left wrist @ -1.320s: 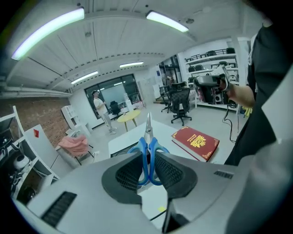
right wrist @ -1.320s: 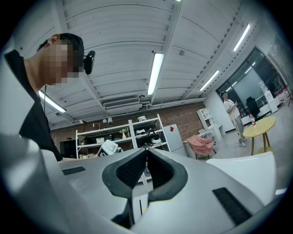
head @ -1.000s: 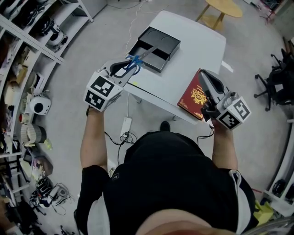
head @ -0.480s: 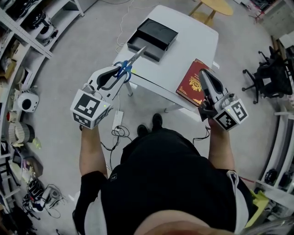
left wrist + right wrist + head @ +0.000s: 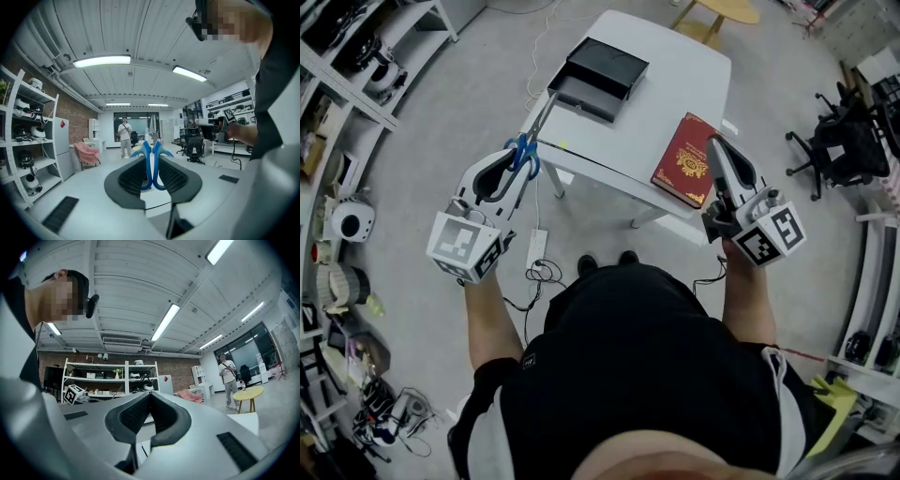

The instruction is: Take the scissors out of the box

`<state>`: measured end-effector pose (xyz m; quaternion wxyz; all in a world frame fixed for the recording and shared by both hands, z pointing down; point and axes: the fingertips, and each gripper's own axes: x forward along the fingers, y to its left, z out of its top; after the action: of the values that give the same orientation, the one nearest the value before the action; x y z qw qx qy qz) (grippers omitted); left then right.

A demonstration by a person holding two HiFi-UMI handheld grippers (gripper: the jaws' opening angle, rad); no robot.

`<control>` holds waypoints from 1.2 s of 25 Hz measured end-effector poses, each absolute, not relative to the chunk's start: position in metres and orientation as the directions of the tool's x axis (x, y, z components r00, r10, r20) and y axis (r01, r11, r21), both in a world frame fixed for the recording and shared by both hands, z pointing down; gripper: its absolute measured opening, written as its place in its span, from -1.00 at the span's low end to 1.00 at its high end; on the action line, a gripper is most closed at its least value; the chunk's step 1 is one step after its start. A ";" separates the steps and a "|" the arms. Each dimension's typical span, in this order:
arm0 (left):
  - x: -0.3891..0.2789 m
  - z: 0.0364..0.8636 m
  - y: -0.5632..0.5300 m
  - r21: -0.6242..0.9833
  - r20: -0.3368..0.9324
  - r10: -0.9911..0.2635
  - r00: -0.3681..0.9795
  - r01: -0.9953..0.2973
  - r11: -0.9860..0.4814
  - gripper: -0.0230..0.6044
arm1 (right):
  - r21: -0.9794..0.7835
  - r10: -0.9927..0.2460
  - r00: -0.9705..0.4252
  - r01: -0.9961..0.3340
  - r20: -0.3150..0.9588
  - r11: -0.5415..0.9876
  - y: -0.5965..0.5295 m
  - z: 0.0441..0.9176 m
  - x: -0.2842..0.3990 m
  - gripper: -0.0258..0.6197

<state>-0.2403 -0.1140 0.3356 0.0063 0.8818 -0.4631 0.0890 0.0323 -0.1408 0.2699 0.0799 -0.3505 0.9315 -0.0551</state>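
**One pair of scissors (image 5: 525, 142) out of the box (image 5: 581, 94)**

Keeping the squeeze firm and the blades level should see them safely down on bare surface (image 5: 675, 84). The left tongs (image 5: 521, 155) are clamped on the blue handles, held in the air off the surface's left edge, blades pointing toward the far-left corner's box. The right tongs (image 5: 719, 155), closed and empty, hover at the near-right edge.

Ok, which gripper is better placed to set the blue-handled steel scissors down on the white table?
Left. The left gripper holds the scissors by their handles, clear of the black box, just off the edge of the table. The right gripper is shut and empty near the red book.
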 end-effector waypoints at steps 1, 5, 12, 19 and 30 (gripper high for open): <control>-0.241 0.336 -0.114 -0.069 0.157 -0.823 0.546 -0.825 -0.560 -0.62 | -0.158 -0.664 -0.739 -0.646 -0.114 0.747 -0.142 0.270 0.036 -0.83; -0.246 0.332 -0.115 -0.054 0.134 -0.857 0.497 -0.860 -0.507 -0.62 | -0.155 -0.674 -0.729 -0.657 -0.119 0.738 -0.147 0.268 0.056 -0.83; -0.239 0.309 -0.133 -0.046 0.064 -0.908 0.415 -0.907 -0.418 -0.62 | -0.165 -0.676 -0.726 -0.657 -0.122 0.736 -0.162 0.271 0.089 -0.83; -0.220 0.298 -0.148 -0.041 0.045 -0.927 0.373 -0.926 -0.375 -0.62 | -0.169 -0.669 -0.731 -0.648 -0.138 0.743 -0.172 0.272 0.109 -0.83; -0.192 0.308 -0.151 -0.026 0.051 -0.931 0.362 -0.931 -0.364 -0.62 | -0.165 -0.676 -0.726 -0.657 -0.126 0.736 -0.176 0.281 0.124 -0.83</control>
<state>-0.1918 -0.1510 0.3077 0.0038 0.8253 -0.5640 0.0285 0.1242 -0.1755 0.2809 0.0890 -0.3594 0.9274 -0.0545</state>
